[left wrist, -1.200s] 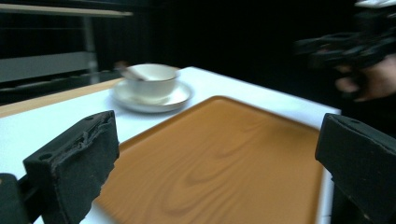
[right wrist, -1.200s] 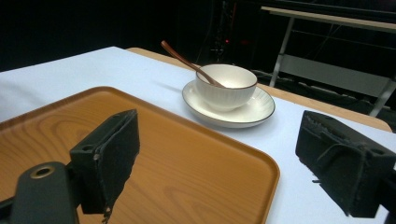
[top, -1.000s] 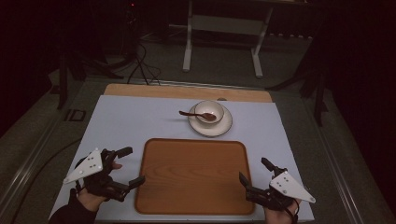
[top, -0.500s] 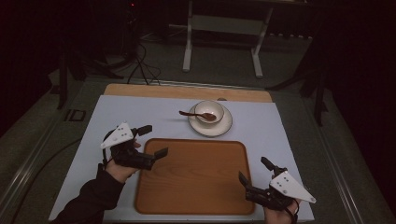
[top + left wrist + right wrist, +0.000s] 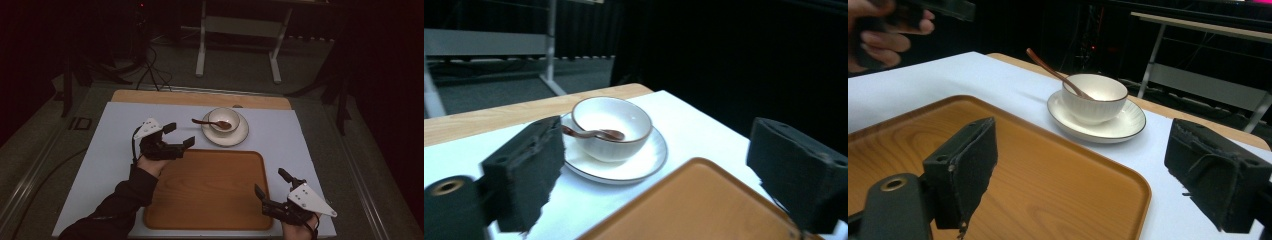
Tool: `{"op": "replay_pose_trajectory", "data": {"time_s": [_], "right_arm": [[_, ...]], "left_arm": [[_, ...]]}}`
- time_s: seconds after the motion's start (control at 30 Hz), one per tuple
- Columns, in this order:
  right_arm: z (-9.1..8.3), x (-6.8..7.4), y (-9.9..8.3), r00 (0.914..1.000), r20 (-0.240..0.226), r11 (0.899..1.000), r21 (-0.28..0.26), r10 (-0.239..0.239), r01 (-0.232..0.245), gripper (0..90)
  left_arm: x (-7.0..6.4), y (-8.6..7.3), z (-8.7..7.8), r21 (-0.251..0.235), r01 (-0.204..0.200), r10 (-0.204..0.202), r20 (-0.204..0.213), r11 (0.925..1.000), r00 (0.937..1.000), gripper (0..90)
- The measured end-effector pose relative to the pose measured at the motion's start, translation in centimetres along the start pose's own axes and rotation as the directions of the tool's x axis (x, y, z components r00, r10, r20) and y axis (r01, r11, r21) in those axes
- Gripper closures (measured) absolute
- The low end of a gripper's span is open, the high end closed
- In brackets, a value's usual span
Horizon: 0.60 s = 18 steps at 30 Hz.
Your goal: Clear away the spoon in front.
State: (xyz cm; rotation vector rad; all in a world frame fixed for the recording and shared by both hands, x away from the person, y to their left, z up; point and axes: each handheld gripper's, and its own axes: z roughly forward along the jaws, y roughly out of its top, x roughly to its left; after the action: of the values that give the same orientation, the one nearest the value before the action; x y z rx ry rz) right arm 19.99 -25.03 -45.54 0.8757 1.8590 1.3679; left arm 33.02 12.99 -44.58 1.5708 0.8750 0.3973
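A white bowl (image 5: pixel 224 119) (image 5: pixel 611 125) (image 5: pixel 1094 95) stands on a white saucer (image 5: pixel 226 135) (image 5: pixel 624 167) (image 5: pixel 1108 127) at the back of the white mat. A brown spoon (image 5: pixel 210 123) (image 5: pixel 594 133) (image 5: pixel 1055 73) rests in the bowl, handle pointing left. In front lies a wooden tray (image 5: pixel 207 190) (image 5: pixel 704 210) (image 5: pixel 1023 170) with nothing on it. My left gripper (image 5: pixel 180 135) (image 5: pixel 664 170) hovers open at the tray's back left corner, pointing toward the bowl. My right gripper (image 5: pixel 271 183) (image 5: pixel 1093 175) stands open by the tray's front right corner.
The white mat (image 5: pixel 120 130) covers a wooden table whose far edge (image 5: pixel 200 98) shows behind the saucer. A metal stand (image 5: pixel 237 27) and cables (image 5: pixel 150 60) lie on the dark floor beyond. The person's left hand (image 5: pixel 880 37) appears far off in the right gripper view.
My left gripper has travelled from the table's front left forward and to the right, now near the tray's back left corner. The right gripper has stayed put.
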Motion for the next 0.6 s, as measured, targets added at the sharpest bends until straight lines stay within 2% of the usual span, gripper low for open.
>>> {"op": "replay_pose_trajectory", "data": {"time_s": [0.03, 0.07, 0.13, 0.17, 0.2, 0.27, 0.3, 0.43, 0.53, 0.57, 0.6], "right_arm": [[0.0, 0.0, 0.0, 1.0000, -0.001, 1.000, -0.001, 0.001, -0.001, 13.6], [0.0, 0.0, 0.0, 1.0000, -0.004, 1.000, 0.000, 0.002, -0.002, 13.6], [0.1, 0.1, 0.0, 1.0000, -0.006, 1.000, 0.002, 0.001, -0.001, 13.6], [0.1, 0.1, 0.0, 1.0000, -0.007, 1.000, 0.003, 0.001, -0.001, 13.6], [0.1, 0.1, 0.0, 1.0000, -0.008, 1.000, 0.003, -0.002, 0.002, 13.6], [0.1, 0.1, 0.0, 0.9999, -0.011, 1.000, 0.003, -0.002, 0.002, 13.6], [0.1, 0.1, 0.0, 0.9999, -0.013, 1.000, 0.004, -0.002, 0.002, 13.6], [0.2, 0.1, 0.0, 0.9998, -0.017, 1.000, 0.005, -0.002, 0.002, 13.7], [0.2, 0.1, 0.0, 0.9998, -0.021, 1.000, 0.004, 0.001, -0.001, 13.8], [0.2, 0.1, 0.0, 0.9998, -0.021, 1.000, 0.004, 0.001, -0.001, 13.8], [0.1, 0.1, 0.0, 0.9997, -0.022, 1.000, 0.004, 0.003, -0.003, 13.8]], "left_arm": [[0.3, -0.3, 1.3, 0.015, -0.001, 0.002, -0.050, 0.9999, 0.9987, 13.4], [0.4, -0.3, 1.8, 0.021, 0.008, -0.006, -0.075, 0.9997, 0.9972, 13.7], [0.6, -0.4, 2.4, 0.023, 0.031, -0.029, -0.104, 0.9993, 0.9941, 14.2], [0.6, -0.4, 2.4, 0.023, 0.031, -0.029, -0.104, 0.9993, 0.9941, 14.9], [0.8, -0.5, 3.0, 0.021, 0.064, -0.061, -0.120, 0.9977, 0.9909, 15.0], [0.9, -0.5, 3.6, 0.021, 0.088, -0.084, -0.143, 0.9959, 0.9862, 15.3], [1.0, -0.6, 4.0, 0.019, 0.116, -0.112, -0.144, 0.9930, 0.9832, 15.7], [1.1, -0.8, 5.1, 0.015, 0.177, -0.171, -0.189, 0.9842, 0.9670, 17.9], [1.3, -0.9, 6.0, -0.003, 0.255, -0.249, -0.217, 0.9670, 0.9438, 18.6], [1.3, -0.9, 6.0, -0.003, 0.255, -0.249, -0.217, 0.9670, 0.9438, 18.7], [1.4, -1.0, 6.4, 0.000, 0.282, -0.275, -0.227, 0.9594, 0.9343, 18.7]]}}
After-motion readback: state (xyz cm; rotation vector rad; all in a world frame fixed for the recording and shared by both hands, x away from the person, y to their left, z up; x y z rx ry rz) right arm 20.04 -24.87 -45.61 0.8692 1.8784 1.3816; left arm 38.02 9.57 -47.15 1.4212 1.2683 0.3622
